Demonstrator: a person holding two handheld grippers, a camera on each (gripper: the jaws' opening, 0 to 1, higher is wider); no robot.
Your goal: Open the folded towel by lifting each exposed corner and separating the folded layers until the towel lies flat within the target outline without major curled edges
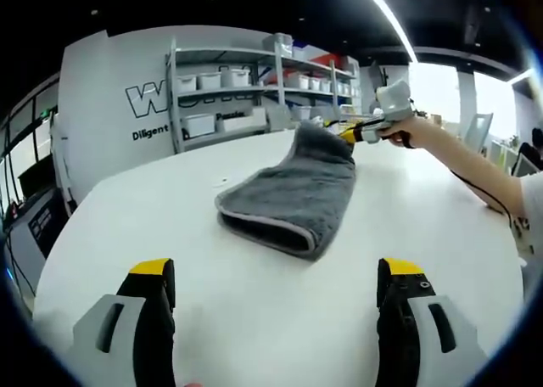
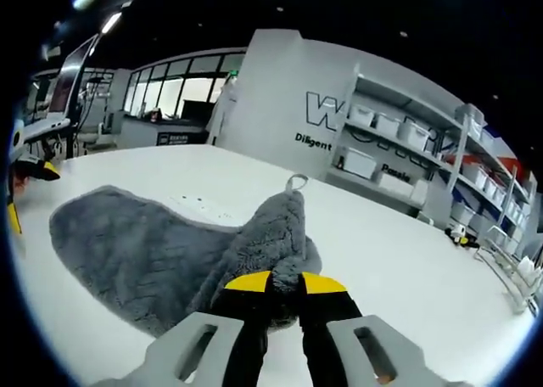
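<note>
Towel (image 1: 293, 196), grey and plush, is lying folded on the white table (image 1: 254, 319); my right gripper (image 2: 284, 283) is pinching its lifted corner, hiding the edge, while my left gripper (image 1: 276, 272) is hovering spread.

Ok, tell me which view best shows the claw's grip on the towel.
The right gripper view: the right claw is shut on a lifted fold of the grey towel, seen close. The left gripper view shows that grip small and far, at the towel's far end.
</note>
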